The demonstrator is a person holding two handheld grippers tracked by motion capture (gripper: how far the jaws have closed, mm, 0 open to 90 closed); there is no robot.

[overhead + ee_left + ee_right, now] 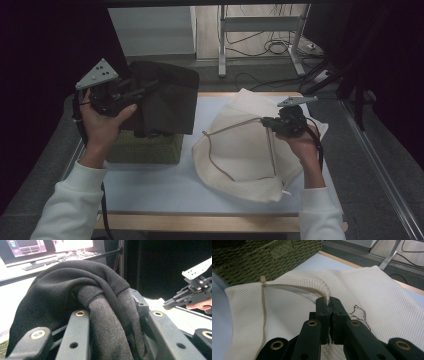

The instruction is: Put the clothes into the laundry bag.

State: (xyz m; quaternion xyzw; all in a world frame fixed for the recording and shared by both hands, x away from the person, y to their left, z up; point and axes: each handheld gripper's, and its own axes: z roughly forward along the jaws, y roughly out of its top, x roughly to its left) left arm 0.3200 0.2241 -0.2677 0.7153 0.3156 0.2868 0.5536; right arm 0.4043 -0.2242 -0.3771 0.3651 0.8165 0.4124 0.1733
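The top of the green woven basket [145,147] is mostly hidden in the high view, since a dark knitted cloth [165,97] is draped over it at the upper left of the frame, so what's inside can't be made out. In the left gripper view, the cloth [75,290] is seen as a thick, coarse-knit bundle with a rolled fold running down between the black jaws, and the left gripper [150,89] is clamped on that fold, though the jaw tips themselves are buried in fabric. The basket's wicker weave [262,257] is shown clearly at the upper left of the right gripper view, cut off by the frame edge. A cream mesh bag [245,150] is laid flat on the pale blue table [150,185] at centre right of the high view, with a tan zipper line curving round its edge. The fine netting of the bag [374,297] is easy to read up close, and a loose dark thread is seen on it. The right gripper [329,301] is pressed tight on a raised hem of the mesh, held just off the surface.
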